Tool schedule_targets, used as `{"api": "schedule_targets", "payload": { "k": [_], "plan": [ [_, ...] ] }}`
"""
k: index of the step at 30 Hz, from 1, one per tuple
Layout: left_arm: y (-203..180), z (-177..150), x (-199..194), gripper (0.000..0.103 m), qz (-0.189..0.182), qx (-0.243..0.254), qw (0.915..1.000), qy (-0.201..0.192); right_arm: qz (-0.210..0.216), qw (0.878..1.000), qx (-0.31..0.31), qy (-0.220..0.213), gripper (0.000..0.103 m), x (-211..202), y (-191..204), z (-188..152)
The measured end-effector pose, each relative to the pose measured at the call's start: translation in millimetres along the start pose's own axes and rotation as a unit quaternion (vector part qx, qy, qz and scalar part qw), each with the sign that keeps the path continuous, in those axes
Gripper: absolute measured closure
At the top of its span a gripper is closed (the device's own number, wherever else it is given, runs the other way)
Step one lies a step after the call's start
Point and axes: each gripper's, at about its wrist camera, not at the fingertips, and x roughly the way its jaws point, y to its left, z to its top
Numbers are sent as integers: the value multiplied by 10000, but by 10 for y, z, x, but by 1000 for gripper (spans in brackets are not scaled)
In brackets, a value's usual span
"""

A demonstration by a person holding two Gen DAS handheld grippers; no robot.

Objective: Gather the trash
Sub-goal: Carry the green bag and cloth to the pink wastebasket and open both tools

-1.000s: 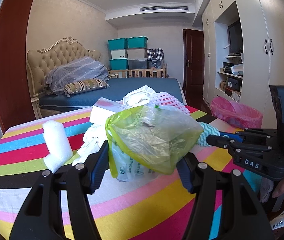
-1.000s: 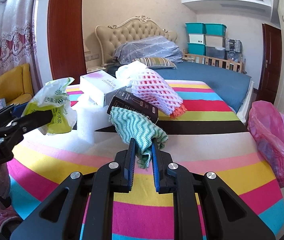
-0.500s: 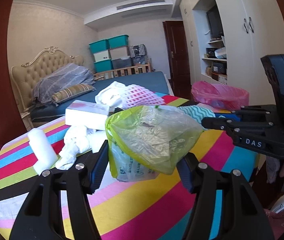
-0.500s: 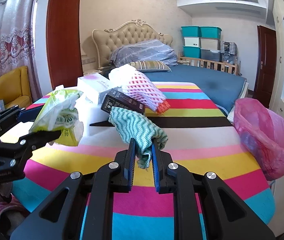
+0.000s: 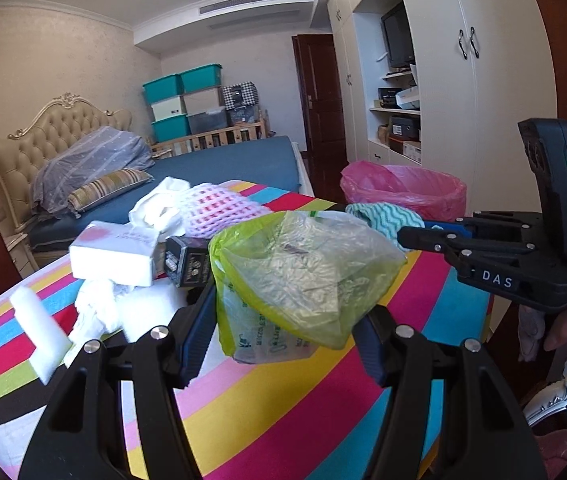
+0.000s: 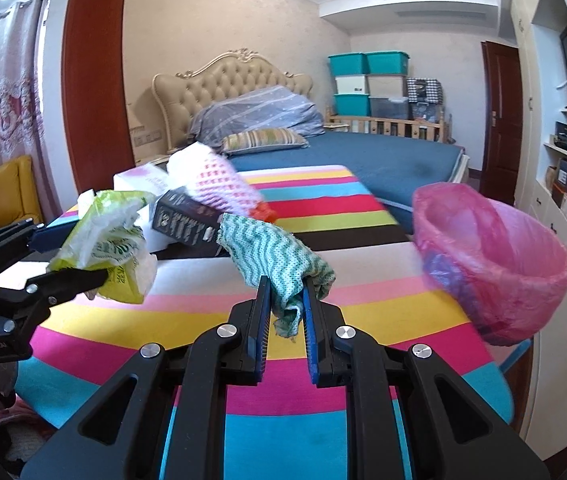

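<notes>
My left gripper (image 5: 283, 320) is shut on a crumpled yellow-green plastic bag (image 5: 303, 272), held above the striped table (image 5: 323, 408). In the right wrist view that bag (image 6: 111, 240) hangs at the left between the left gripper's fingers (image 6: 71, 280). My right gripper (image 6: 286, 312) is shut on a green-and-white wavy cloth (image 6: 275, 256); in the left wrist view the cloth (image 5: 383, 216) shows at the tip of the right gripper (image 5: 411, 236). A bin lined with a pink bag (image 6: 495, 256) stands open past the table's right edge; the same bin (image 5: 403, 188) shows in the left wrist view.
More litter lies on the table: a white box (image 5: 115, 252), a black box (image 5: 187, 264), pink foam netting (image 5: 219, 208), white foam pieces (image 5: 39, 332) and crumpled white paper (image 5: 95, 312). A bed (image 6: 363, 156) lies beyond, white cupboards (image 5: 483, 100) to the right.
Both grippers have carried their loads to the right along the table. The pink bin now looms larger and closer in both views, and the litter pile has slid leftward.
</notes>
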Motion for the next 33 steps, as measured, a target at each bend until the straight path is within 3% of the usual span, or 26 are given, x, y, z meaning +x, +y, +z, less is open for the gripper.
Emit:
{"api": "schedule_targets", "payload": {
  "k": [7,13,22,33],
  "plan": [
    [-318,272,291,43,-553,156,9983,138,-364,9990,213,-170,88,-140,-341,23],
    [-651,548,533,43,-805,427,9958,136,-756,9955,482,-309,88,-273,-754,39],
    [-867,1047,1100,43,-1324,-111,9902,431,-1357,9869,797,-348,87,-353,-1382,162],
    [-1099,1523,1816,43,-1134,-363,9906,675,-1722,9809,850,-307,87,-161,-1947,391]
  ]
}}
